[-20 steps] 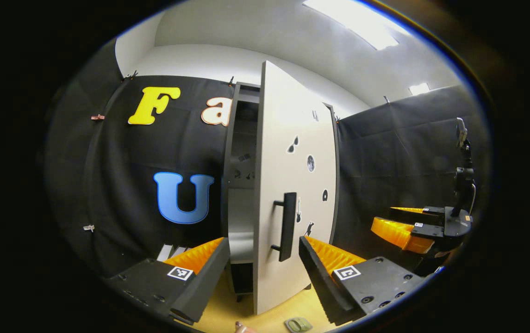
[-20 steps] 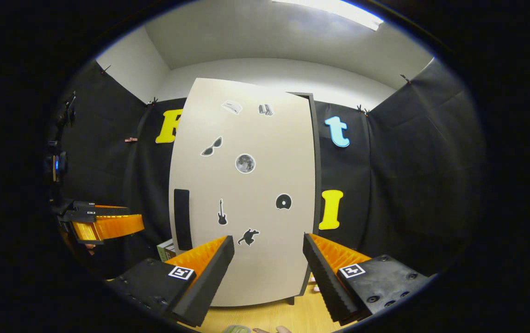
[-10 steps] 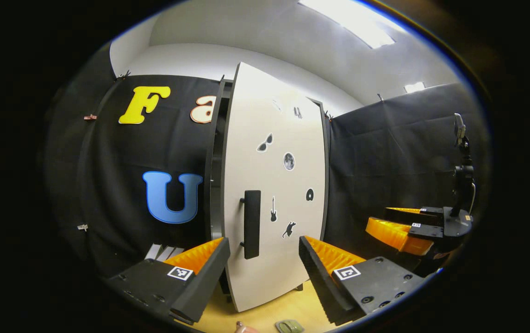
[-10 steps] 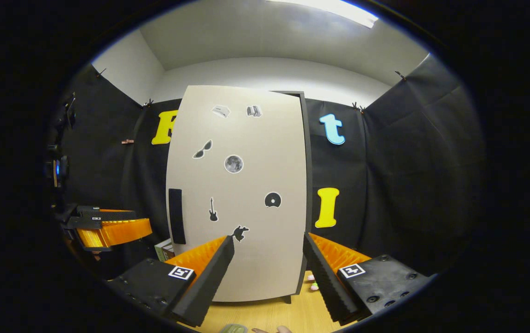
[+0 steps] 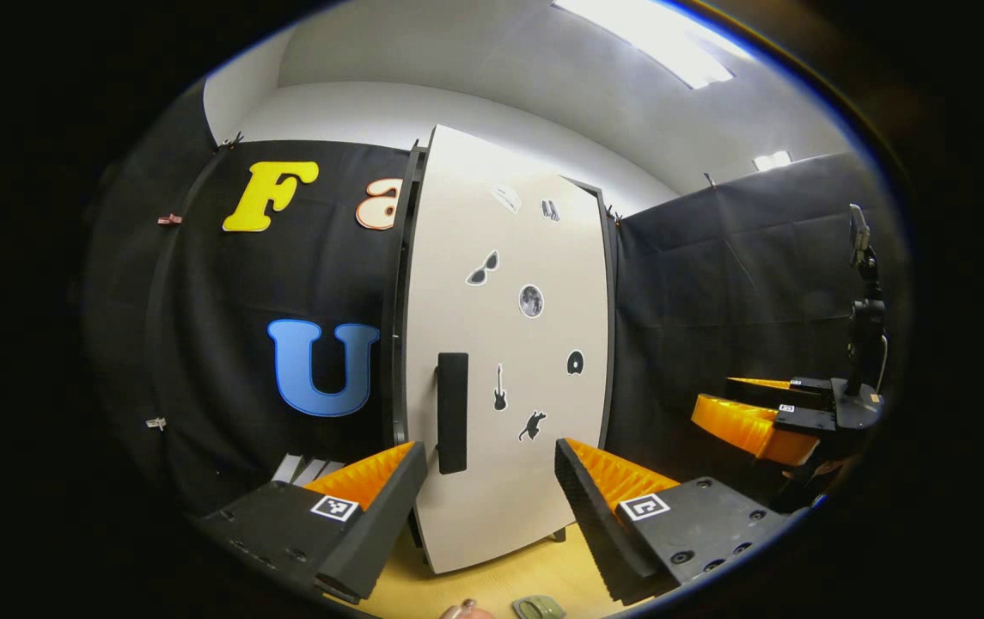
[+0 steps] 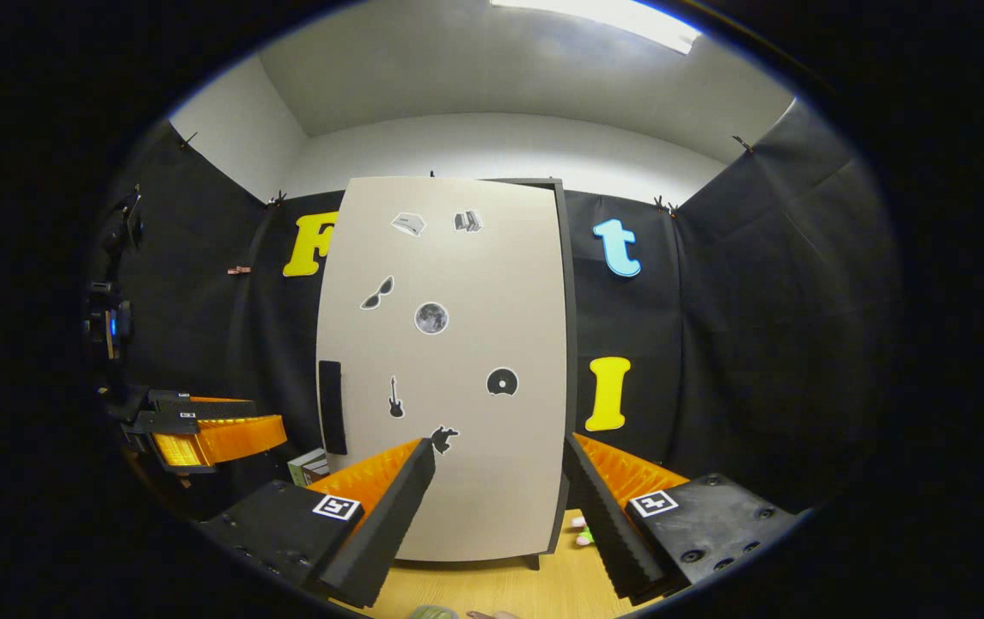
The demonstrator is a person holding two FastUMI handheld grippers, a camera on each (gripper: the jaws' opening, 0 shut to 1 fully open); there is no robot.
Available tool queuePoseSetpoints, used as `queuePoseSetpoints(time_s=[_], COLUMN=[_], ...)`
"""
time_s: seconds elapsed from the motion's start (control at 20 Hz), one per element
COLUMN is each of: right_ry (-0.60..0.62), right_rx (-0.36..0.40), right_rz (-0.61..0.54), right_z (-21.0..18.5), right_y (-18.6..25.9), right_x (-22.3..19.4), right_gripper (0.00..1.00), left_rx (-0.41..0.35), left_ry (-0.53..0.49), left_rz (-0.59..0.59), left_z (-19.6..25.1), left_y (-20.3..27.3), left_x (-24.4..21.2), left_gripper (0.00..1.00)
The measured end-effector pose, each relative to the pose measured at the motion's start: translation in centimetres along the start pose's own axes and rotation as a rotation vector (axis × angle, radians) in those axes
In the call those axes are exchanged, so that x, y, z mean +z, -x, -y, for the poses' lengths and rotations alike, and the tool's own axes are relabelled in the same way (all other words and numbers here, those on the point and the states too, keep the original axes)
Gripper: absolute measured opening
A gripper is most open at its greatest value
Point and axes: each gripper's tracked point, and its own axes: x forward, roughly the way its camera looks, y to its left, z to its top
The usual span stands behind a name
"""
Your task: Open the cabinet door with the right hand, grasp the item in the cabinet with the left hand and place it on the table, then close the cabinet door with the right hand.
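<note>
- In the left gripper view the left gripper (image 5: 487, 503) hangs with its fingers spread wide, empty, facing the tall pale-grey cabinet door (image 5: 504, 344).
- The door stands upright, long axis vertical, shut or very nearly so — a thin dark gap shows along its left edge.
- Its black bar handle (image 5: 452, 413) runs vertically near that left edge; small dark stickers dot the panel.
- A small green object (image 5: 539, 608) lies on the light wooden table (image 5: 492, 580) near its front edge.
- Far right, the right gripper (image 5: 758, 413), jaws parted, grips nothing.
</note>
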Motion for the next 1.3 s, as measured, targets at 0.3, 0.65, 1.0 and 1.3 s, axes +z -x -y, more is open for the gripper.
queuePoseSetpoints(time_s=[0.3,0.65,1.0,1.3], right_ry=[0.027,0.038,0.018,0.027], right_rx=[0.028,0.021,0.019,0.015], right_rz=[0.000,0.001,-0.010,-0.006], right_z=[-1.0,-1.0,-1.1,-1.1], right_y=[0.0,-0.1,-0.2,0.1], right_x=[0.0,0.0,-0.1,0.1], right_gripper=[0.98,0.98,0.98,0.98], left_rx=[0.011,0.019,0.017,0.070], left_ry=[-0.023,-0.023,-0.032,-0.043], left_rz=[0.000,0.010,0.077,0.082], left_z=[-0.2,-0.5,-0.5,-1.6], left_y=[0.1,0.1,0.5,0.4], left_x=[-0.1,0.1,1.4,1.0], left_gripper=[0.95,0.95,0.95,0.94])
